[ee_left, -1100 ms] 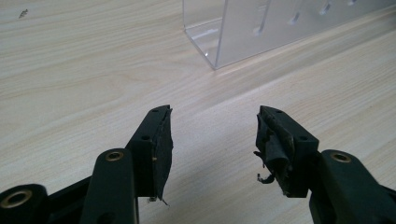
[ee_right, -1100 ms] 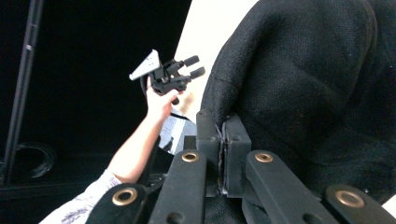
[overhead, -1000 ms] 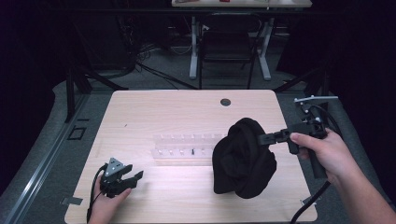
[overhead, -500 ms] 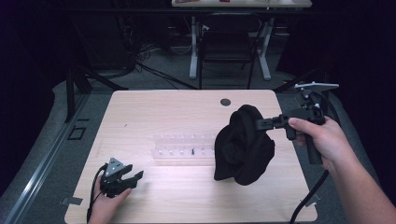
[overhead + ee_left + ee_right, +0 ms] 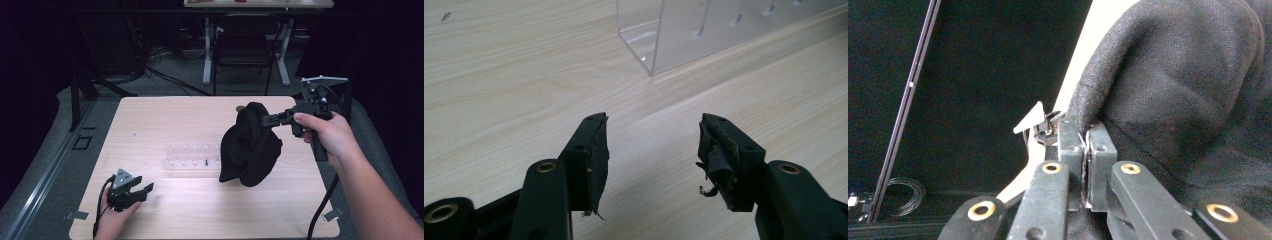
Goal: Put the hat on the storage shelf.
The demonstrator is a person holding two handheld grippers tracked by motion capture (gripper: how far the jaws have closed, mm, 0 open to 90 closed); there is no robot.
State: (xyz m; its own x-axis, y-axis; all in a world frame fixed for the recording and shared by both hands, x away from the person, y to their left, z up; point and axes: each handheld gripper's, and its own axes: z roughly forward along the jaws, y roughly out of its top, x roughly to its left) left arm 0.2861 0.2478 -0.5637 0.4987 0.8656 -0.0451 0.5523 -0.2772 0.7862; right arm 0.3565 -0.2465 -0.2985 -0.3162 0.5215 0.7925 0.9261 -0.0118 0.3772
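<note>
Both grippers are in plain sight from the high view. At the right of the frame, the right gripper (image 5: 265,120) is raised above the table (image 5: 165,120), gripped by the person's right hand (image 5: 327,135), with its cable trailing down toward the lower right. Its jaws are pressed together on a fold at the top of a black cloth (image 5: 250,147), and the cloth hangs from that pinch in a bunched, drooping mass right of centre, its lower folds at or just above the tabletop; whether they touch the wood I cannot tell. In the right gripper view the right gripper (image 5: 1087,131) has its two black jaws closed tight, with a thin edge of the black cloth (image 5: 1178,85) caught between them and the rest of the fabric bulging across the upper right.

Down in the lower left of the high view, the left gripper (image 5: 142,190) rests low on the table in the person's left hand (image 5: 112,220), its grey three-cornered plate on top. Its jaws stand wide apart and hold nothing; in the left gripper view, the left gripper (image 5: 653,150) has only bare pale wood between them.

A clear plastic rack (image 5: 192,160) lies on the table near the centre of the high view, just left of the hanging cloth, which covers its right end. One corner of the clear plastic rack (image 5: 684,35) appears at the top of the left gripper view, well ahead of the open jaws.
</note>
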